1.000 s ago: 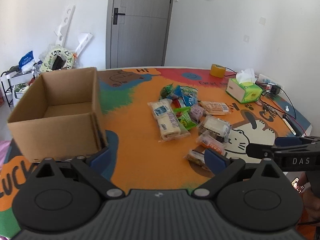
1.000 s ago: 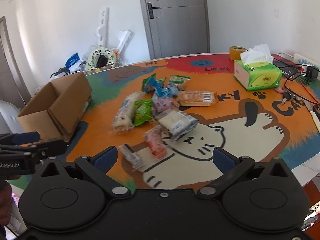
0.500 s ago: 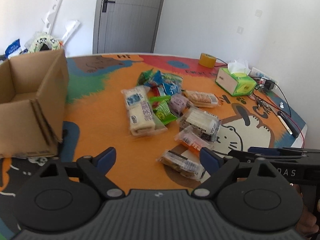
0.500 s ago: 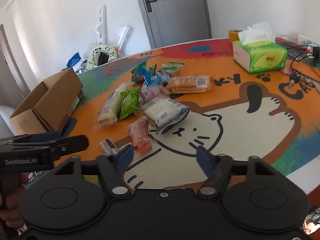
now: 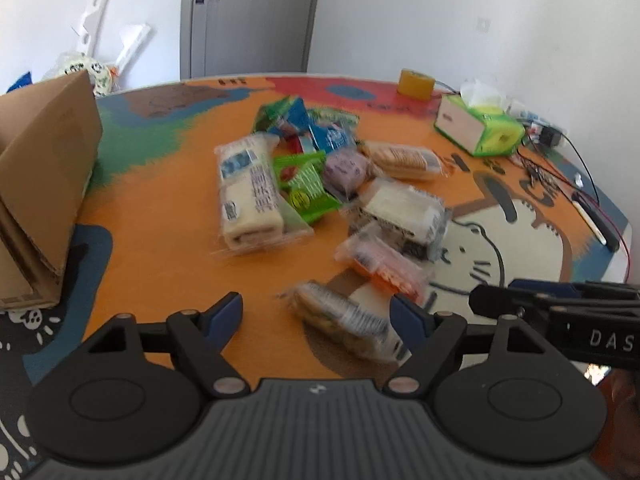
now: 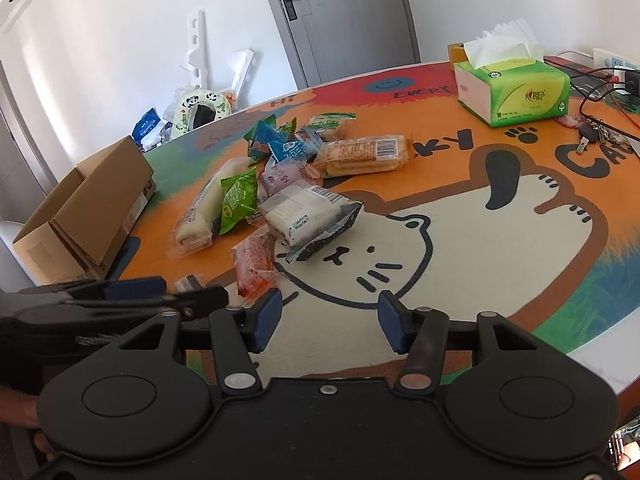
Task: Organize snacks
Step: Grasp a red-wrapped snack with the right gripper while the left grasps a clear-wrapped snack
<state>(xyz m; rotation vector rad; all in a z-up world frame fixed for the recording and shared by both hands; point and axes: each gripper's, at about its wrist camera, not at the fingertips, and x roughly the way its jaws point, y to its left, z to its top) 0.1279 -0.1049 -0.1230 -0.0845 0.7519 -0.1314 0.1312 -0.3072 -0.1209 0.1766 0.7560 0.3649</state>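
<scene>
Several wrapped snacks lie in a loose pile on the cartoon-cat table mat [image 5: 160, 240]. Nearest my left gripper [image 5: 318, 316] is a clear-wrapped biscuit pack [image 5: 344, 320], lying between its open fingers. Behind it are an orange snack pack [image 5: 380, 262], a white cake pack [image 5: 400, 208] and a long bread pack [image 5: 248, 196]. An open cardboard box [image 5: 44, 184] stands at the left. My right gripper [image 6: 328, 320] is open and empty, low over the mat, just right of the orange pack [image 6: 252, 264]. The left gripper shows at the left of the right wrist view [image 6: 120, 296].
A green tissue box [image 6: 512, 92] stands at the back right, with a yellow tape roll [image 5: 416, 82] behind it. Keys [image 6: 592, 136], cables and a power strip lie along the right edge. The table's near edge runs just below both grippers.
My left gripper has moved right and forward, away from the box, so that the biscuit pack sits between its fingers. My right gripper has narrowed and dropped closer to the mat.
</scene>
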